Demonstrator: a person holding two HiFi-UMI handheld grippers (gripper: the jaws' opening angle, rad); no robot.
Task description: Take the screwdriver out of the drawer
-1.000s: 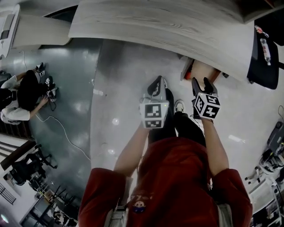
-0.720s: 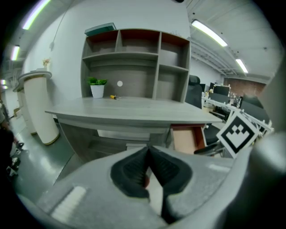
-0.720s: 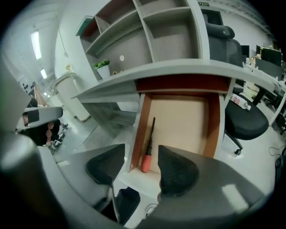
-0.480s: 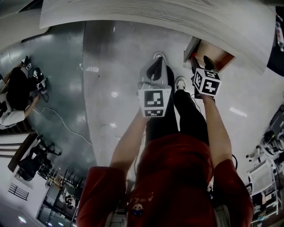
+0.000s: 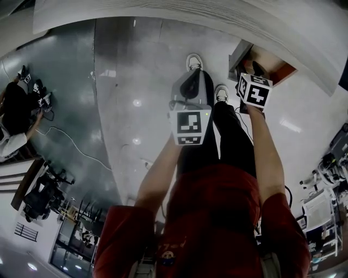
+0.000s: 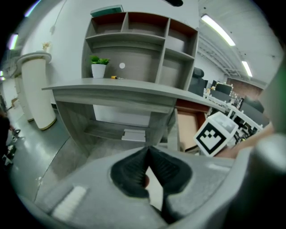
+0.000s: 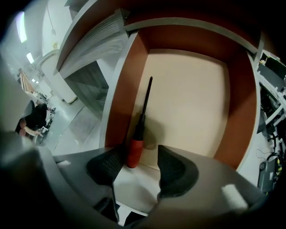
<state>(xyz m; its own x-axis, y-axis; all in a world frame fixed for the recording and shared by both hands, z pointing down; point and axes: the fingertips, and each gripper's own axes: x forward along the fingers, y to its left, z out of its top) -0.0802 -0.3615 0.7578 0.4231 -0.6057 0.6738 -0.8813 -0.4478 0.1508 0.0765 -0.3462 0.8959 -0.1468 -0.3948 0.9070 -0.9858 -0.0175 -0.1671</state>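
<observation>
The right gripper (image 5: 253, 71) is now carried further forward than a second ago, from in front of the person's legs (image 5: 234, 141) up to the mouth of the open drawer (image 5: 266, 58) under the worktop (image 5: 217, 16); the head view is also tipped further down, so that more of the floor (image 5: 136, 65) is taken in. In the right gripper view the fingers (image 7: 105, 165) are held apart with nothing gripped between them; the screwdriver (image 7: 139, 127) is seen lying on the pale bottom of the drawer, close along its left reddish-brown wall, with the red handle nearest the gripper and the black shaft pointed toward the back; the handle end is placed just beyond the gap, nearer the left finger than the right, and it is not judged to be touched yet. The left gripper (image 6: 148, 152) is held back over the legs, well apart from the drawer; its fingers are pressed together at the tips with nothing clamped. The approach is thus judged nearly finished and the grasp not yet begun; a short advance, shifted slightly left, is called for so that the handle is brought between the fingers before they are closed; the nearby wall is the risk, since the left finger could be caught against it.
</observation>
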